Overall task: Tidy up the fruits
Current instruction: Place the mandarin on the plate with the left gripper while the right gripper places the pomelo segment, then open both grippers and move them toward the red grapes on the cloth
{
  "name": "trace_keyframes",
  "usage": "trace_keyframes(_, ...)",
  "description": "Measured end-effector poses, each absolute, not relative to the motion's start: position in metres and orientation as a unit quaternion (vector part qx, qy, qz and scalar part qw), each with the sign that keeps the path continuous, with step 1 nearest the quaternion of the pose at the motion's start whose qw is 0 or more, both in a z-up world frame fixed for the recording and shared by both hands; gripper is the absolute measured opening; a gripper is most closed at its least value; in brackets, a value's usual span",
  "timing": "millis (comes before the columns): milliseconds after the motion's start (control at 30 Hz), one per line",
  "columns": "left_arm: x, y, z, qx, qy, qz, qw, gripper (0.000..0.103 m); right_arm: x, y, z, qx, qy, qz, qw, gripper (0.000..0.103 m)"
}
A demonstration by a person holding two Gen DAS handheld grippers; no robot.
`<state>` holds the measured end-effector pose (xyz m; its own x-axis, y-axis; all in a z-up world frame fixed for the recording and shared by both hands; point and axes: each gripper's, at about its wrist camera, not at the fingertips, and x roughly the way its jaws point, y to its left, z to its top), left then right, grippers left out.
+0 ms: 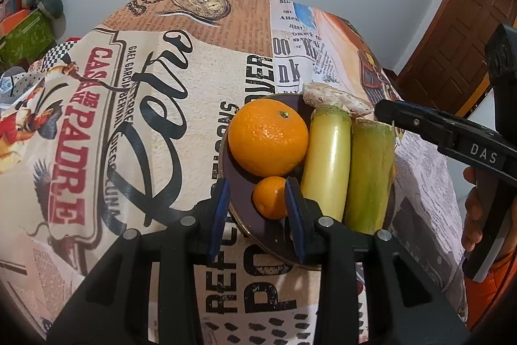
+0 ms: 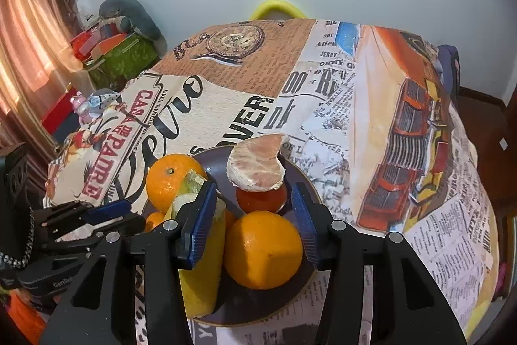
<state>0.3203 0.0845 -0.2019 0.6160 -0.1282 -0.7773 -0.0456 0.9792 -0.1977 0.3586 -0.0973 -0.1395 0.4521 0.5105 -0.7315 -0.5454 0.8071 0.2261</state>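
fruits, gathered on a dark plate (image 1: 240, 217) on the printed tablecloth (image 1: 129, 118): small orange (image 1: 269, 199) was framed by the parted left gripper (image 1: 257, 206), apparently for grasping or release; right gripper (image 2: 253, 215) was spread above a large orange (image 2: 263, 251).

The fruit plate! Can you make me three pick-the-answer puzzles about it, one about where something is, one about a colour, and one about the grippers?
1. Where does the peeled citrus piece sit?
A. on top of a small red fruit
B. on the tablecloth
C. in a gripper

2. What colour is the plate?
A. white
B. dark purple-brown
C. yellow

3. How is the right gripper?
A. shut on an orange
B. open above the plate
C. out of view

Answers: 1 A, the piece rests on the red fruit. 2 B, its bare rim shows dark. 3 B, its pads stand wide apart, with the big orange below them.
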Motion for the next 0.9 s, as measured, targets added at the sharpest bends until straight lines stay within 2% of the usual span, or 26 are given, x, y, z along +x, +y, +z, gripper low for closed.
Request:
trace_keyframes(533, 0.27, 0.074, -0.159, -0.073, 0.41, -0.009, 0.909, 0.038, 0.29, -0.112, -0.116, -0.052, 0.395, 0.299, 0.867, 0.045)
trace_keyframes(600, 0.26, 0.072, -0.154, -0.072, 0.407, -0.008, 0.911, 0.038, 0.277, -0.113, -0.113, -0.055, 0.39, 0.301, 0.869, 0.048)
trace_keyframes(800, 0.228, 0.067, -0.148, -0.062, 0.402, -0.002, 0.914, 0.049, 0.24, -0.116, -0.108, -0.055, 0.38, 0.309, 0.87, 0.052)
trace_keyframes(900, 0.215, 0.063, -0.154, -0.061, 0.412, -0.004, 0.909, 0.051, 0.223, -0.116, -0.11, -0.065, 0.379, 0.308, 0.87, 0.053)
